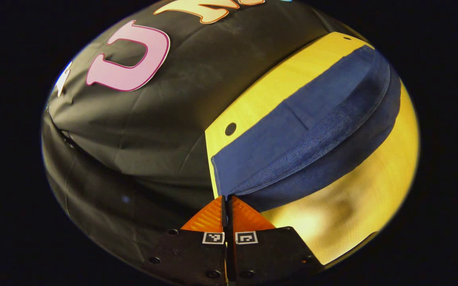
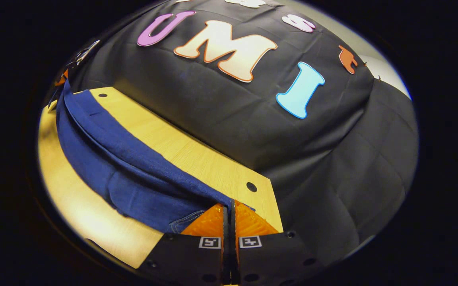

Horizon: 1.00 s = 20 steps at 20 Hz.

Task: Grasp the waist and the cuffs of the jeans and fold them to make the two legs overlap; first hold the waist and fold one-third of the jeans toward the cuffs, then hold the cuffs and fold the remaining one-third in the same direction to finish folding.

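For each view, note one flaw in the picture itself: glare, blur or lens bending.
Left gripper view: bright glare and soft blur on the wooden table near the left claw; the jeans bow into an arc. Right gripper view: straight table edge curves; the near corner by the right claw glares pale.

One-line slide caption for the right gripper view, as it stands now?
Right gripper shut on an end of the blue jeans, which stretch away across the wooden table.

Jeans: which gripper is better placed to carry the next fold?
Neither alone. The left gripper and the right gripper are each pinched on an end of the jeans, which span the wooden table, so the fold likely needs both together.
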Tool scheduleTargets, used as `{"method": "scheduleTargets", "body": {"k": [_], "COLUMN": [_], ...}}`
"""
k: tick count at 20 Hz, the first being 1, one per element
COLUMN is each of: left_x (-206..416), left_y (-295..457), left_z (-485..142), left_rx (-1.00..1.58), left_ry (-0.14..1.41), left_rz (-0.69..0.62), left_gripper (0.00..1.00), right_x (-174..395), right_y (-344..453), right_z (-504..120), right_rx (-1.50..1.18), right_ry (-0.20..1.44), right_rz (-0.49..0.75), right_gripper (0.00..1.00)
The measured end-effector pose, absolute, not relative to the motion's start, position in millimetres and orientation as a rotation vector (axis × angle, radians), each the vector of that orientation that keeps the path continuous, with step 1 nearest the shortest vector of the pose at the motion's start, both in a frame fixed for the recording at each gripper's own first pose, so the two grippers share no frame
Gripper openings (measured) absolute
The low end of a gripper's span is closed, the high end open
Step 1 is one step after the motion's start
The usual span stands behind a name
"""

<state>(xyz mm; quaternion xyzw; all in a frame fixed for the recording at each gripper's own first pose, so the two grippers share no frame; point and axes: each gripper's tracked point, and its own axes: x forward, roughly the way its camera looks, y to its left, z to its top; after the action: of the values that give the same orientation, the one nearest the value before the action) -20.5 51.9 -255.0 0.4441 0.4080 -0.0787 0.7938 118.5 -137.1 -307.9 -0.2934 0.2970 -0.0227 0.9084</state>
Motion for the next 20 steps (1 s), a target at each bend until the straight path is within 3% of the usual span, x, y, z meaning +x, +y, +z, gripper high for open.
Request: {"method": "scheduleTargets", "body": {"k": [8,12,13,16,17,18,20], "left_x": [-25.8,-21.3,-21.0,-15.7,3.3,4.7,3.4], "left_y": [45.9,35.5,29.9,12.7,10.3,5.1,-5.7], "left_z": [-254.1,-244.8,-244.2,-213.6,-215.6,-206.5,-197.3], "left_rx": [0.927,0.904,0.857,0.769,0.756,0.732,0.673], "left_ry": [0.917,0.836,0.817,0.647,0.586,0.552,0.521], "left_rz": [-0.299,-0.307,-0.334,-0.306,-0.277,-0.269,-0.259], "left_gripper": [0.00,0.00,0.00,1.00,1.00,0.93,0.93], "right_x": [178.2,204.6,203.5,202.1,201.8,198.6,185.6], "right_y": [-135.8,-138.0,-143.3,-159.3,-165.2,-173.4,-192.7], "right_z": [-373.5,-389.5,-387.5,-363.7,-354.8,-349.5,-346.0], "right_rx": [-0.630,-0.657,-0.637,-0.530,-0.487,-0.443,-0.356], "right_ry": [0.747,0.765,0.768,0.697,0.673,0.659,0.659], "right_rz": [-0.084,-0.163,-0.210,-0.341,-0.375,-0.402,-0.450], "right_gripper": [0.02,0.03,0.27,0.99,0.99,0.99,1.00]}}
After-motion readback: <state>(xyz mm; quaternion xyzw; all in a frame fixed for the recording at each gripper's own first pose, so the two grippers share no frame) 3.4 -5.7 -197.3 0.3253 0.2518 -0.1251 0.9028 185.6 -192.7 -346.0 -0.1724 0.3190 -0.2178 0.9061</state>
